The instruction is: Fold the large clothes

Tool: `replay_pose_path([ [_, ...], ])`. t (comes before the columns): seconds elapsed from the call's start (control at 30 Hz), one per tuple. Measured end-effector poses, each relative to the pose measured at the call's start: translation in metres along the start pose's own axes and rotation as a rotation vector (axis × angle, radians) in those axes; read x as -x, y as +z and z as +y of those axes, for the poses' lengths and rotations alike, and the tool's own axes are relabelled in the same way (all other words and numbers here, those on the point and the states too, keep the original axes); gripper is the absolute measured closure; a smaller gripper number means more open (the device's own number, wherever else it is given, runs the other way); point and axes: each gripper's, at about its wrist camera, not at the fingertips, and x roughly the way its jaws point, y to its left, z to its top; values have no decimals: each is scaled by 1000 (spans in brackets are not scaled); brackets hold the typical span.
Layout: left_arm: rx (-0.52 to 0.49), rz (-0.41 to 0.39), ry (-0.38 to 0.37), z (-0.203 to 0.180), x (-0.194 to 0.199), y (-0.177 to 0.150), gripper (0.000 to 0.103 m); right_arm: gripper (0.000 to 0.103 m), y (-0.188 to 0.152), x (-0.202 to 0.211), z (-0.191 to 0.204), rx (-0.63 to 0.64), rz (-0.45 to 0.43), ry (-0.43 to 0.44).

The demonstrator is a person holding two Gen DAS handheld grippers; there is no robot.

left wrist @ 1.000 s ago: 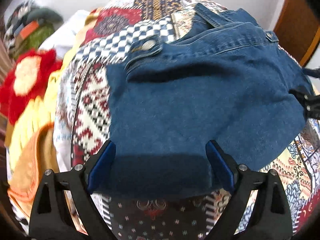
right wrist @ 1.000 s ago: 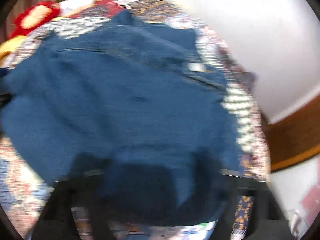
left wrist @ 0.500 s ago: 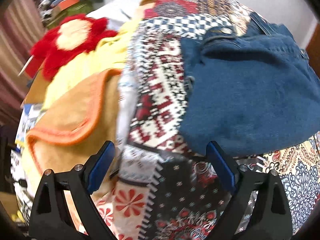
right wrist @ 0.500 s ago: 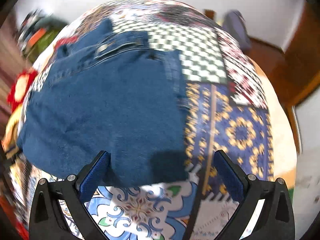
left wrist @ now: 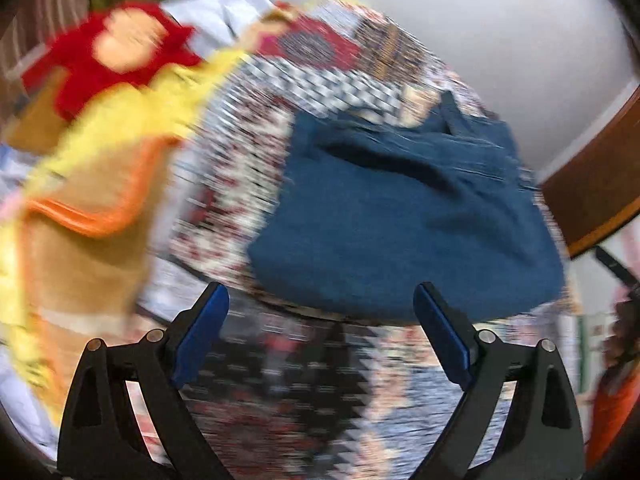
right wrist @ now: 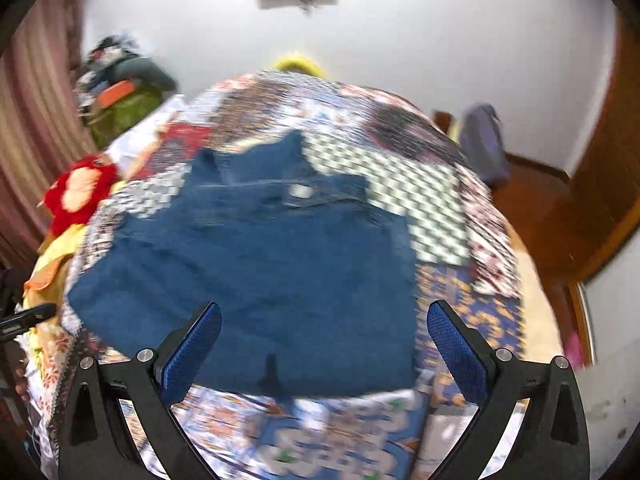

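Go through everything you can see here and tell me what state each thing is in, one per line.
Denim garment: folded into a compact block, lying flat on the quilt, held by neither gripper.
Patchwork quilt: spread over the bed.
Left gripper: open, empty, above the quilt.
Right gripper: open, empty, over the denim's near edge.
Yellow and orange cloth: heaped loosely, unfolded.
Red flower cushion: lying beside the heap.

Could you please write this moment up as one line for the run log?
phase: between folds | left gripper: open, empty | right gripper: open, empty | denim garment: folded, flat on patchwork quilt | views: motion-blurred
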Motion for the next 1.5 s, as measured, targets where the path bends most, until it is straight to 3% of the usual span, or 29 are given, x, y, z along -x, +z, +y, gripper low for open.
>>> replay_pose_path([
  [0.17, 84, 84, -132, -11, -41, -10, 9, 0, -5, -23, 50, 75, 47, 127],
  [0.3, 168, 123, -193, -6, -65, -17, 14, 0, -16, -56, 72, 138, 117, 143],
  [0.47, 227, 81, -249, 0, -81, -2, 14, 0, -29, -105, 77, 123, 252, 158],
  [0.67, 356, 1, -310, 12, -100, 15, 16, 0, -31, -109, 75, 127, 234, 182],
  [0.83, 444, -62, -286, 23, -98, 19, 43, 0, -29, -107, 76, 124, 237, 185],
  [0.87, 447, -75, -267, 24, -93, 20, 56, 0, -28, -107, 76, 122, 238, 184],
  [0.9, 446, -85, -254, 26, -88, 20, 67, 0, -28, -105, 76, 118, 240, 180],
  [1.0, 416, -140, -256, 26, -68, 23, 72, 0, -25, -100, 72, 97, 247, 176],
  [1.27, 216, -366, -124, -1, 27, 35, 75, 0, -4, -71, 63, 35, 197, 194],
  [1.5, 22, -498, 27, -28, 91, 33, 75, 0, 6, -77, 116, 50, 208, 285],
])
